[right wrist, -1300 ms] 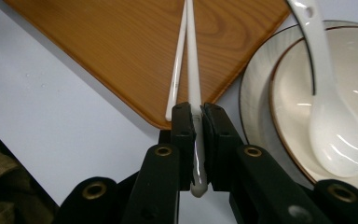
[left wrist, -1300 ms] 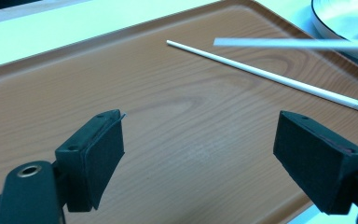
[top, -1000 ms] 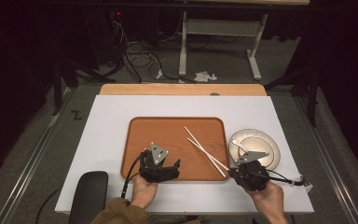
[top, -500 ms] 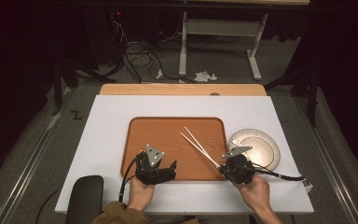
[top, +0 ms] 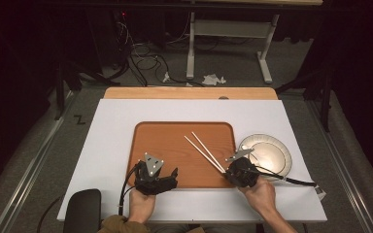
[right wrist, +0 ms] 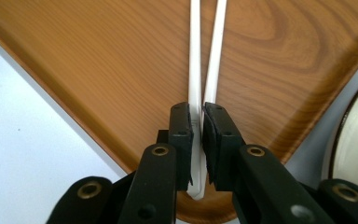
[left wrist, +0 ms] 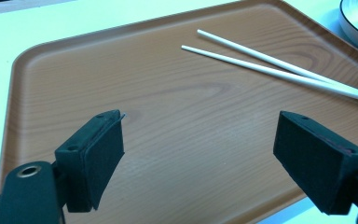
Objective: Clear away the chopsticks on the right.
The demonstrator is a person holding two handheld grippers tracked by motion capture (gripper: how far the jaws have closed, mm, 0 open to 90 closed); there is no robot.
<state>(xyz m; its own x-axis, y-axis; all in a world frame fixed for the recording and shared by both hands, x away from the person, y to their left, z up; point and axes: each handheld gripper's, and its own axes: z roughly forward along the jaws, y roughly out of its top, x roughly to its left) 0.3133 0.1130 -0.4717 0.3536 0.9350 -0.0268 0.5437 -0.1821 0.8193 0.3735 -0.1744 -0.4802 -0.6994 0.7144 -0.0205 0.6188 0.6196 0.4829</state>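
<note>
At the tray's [top: 175, 145] near right corner, the right gripper [right wrist: 197, 122] pinches the near ends of two white chopsticks [top: 204, 151], its jaws just easing slightly. Their long axis runs far-left across the tray. The left gripper [left wrist: 200, 154] waits spread, empty, near left.

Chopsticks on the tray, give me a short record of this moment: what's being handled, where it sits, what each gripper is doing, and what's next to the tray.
item handled: pair of white chopsticks
location: right part of the brown tray, near ends at its near right corner
right gripper: jaws nearly shut around the chopsticks' near ends; they have just been opening slightly
left gripper: jaws wide open, nothing between them, over the tray's near left part
beside the tray: white plate to its right
surface: white table
</note>
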